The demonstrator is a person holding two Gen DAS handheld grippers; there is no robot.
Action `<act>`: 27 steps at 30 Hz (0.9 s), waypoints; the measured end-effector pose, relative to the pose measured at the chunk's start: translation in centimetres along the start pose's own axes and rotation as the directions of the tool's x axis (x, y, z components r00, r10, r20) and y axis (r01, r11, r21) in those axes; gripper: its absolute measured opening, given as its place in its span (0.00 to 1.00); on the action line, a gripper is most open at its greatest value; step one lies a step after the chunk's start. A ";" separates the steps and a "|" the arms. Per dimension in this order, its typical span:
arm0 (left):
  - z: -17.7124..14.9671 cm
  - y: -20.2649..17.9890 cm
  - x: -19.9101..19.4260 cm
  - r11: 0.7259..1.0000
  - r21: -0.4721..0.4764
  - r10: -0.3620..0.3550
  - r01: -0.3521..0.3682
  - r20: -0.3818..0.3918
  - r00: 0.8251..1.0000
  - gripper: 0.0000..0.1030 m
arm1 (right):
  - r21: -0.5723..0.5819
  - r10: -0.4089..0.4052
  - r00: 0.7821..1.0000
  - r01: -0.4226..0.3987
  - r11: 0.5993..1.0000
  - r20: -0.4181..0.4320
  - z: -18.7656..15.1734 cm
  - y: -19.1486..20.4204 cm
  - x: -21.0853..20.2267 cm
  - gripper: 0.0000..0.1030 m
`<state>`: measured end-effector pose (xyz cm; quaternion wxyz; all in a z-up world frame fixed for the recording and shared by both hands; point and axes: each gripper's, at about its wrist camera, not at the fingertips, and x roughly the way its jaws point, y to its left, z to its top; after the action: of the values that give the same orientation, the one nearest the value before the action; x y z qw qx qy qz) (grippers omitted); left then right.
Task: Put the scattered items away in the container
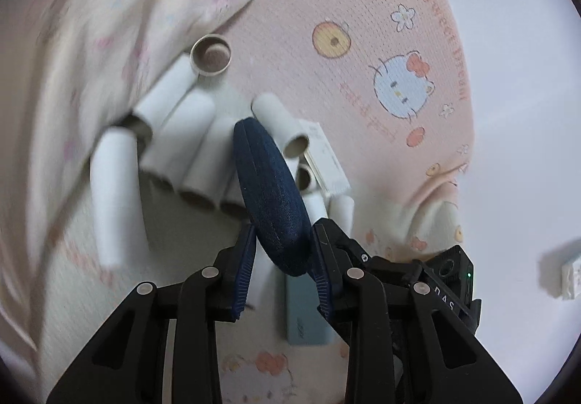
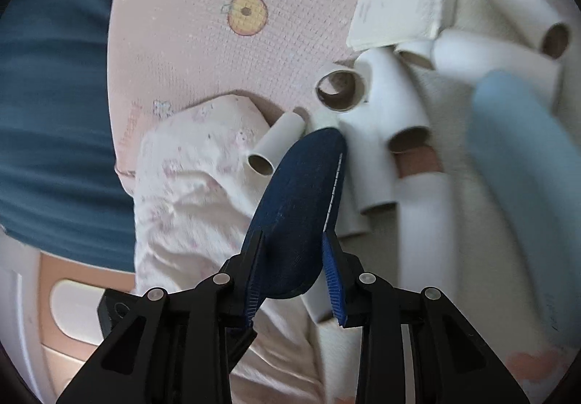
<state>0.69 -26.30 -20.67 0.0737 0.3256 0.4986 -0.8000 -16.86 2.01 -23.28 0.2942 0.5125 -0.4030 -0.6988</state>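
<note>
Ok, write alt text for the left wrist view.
The left tool grips a dark blue zippered case between its pads, above a pile of white cardboard tubes on a pink cartoon-print sheet. A light blue flat box lies beneath the tool.

Both tools are matte black plastic. The left gripper and right gripper each have ribbed blue pads and round silver rivets along their linkage arms.
</note>
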 end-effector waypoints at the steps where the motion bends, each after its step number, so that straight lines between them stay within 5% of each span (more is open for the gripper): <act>1: -0.7 0.2 -0.1 1.000 -0.010 -0.001 0.001 -0.011 1.000 0.33 | -0.009 -0.014 1.000 0.014 1.000 -0.002 -0.3 -0.1 -0.4 0.28; 8: -4.7 1.6 -1.0 1.000 -0.026 0.000 -0.002 -0.064 0.998 0.33 | -0.098 -0.115 0.993 0.113 0.989 -0.015 -3.4 -0.6 -2.5 0.28; 14: -7.5 2.4 -0.4 0.995 0.054 0.093 -0.089 -0.074 0.993 0.30 | -0.246 -0.260 0.966 0.251 0.936 -0.003 -6.4 -0.3 -2.4 0.28; 17: -8.0 4.2 -0.5 0.998 -0.006 0.054 -0.055 -0.079 0.995 0.31 | -0.261 -0.292 0.957 0.281 0.924 -0.004 -7.0 -0.8 -2.0 0.28; 27: -6.7 4.9 -0.6 0.983 0.074 0.175 -0.167 -0.114 0.978 0.31 | -0.269 -0.397 0.917 0.372 0.888 -0.044 -8.5 -2.2 -1.9 0.29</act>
<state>6.29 -23.15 -25.92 0.1017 0.4169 0.4464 -0.7852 -8.17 2.44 -25.57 0.2328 0.5736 -0.1852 -0.7632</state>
